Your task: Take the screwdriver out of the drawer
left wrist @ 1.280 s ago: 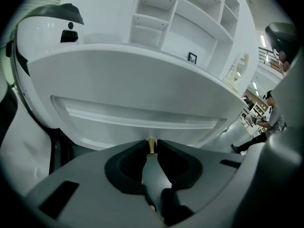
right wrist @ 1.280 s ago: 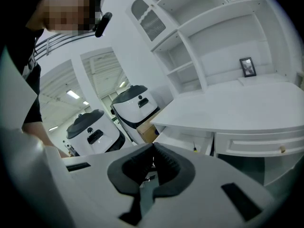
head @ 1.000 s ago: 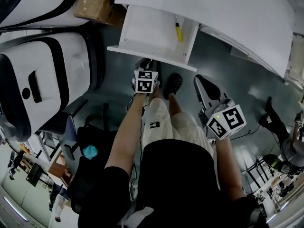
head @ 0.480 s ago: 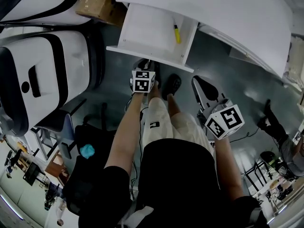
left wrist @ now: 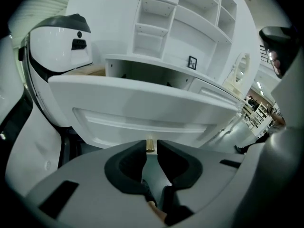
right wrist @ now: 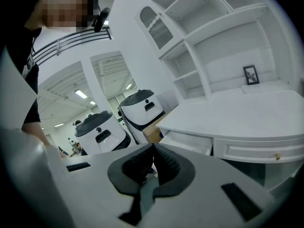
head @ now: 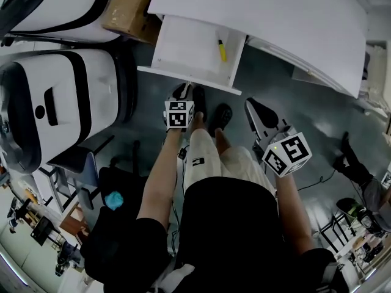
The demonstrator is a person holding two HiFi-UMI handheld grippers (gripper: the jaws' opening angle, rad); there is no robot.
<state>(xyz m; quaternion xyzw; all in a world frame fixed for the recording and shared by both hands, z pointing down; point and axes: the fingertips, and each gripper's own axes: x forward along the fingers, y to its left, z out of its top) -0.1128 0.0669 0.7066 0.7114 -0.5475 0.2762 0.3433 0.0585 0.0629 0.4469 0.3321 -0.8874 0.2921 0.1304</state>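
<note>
The screwdriver in the drawer is judged light and stiff, best gripped mid-handle. Left fingers are slightly parted, right fingers closed, both empty.

A large white machine with black bands stands on the dark grey floor at the left, with a second one of the same kind beyond it. A brown cardboard box sits between that second machine and the white table. A white shelf unit rises above the table, and a small framed picture stands at the back of the tabletop. A turquoise object lies on something black at the lower left.
</note>
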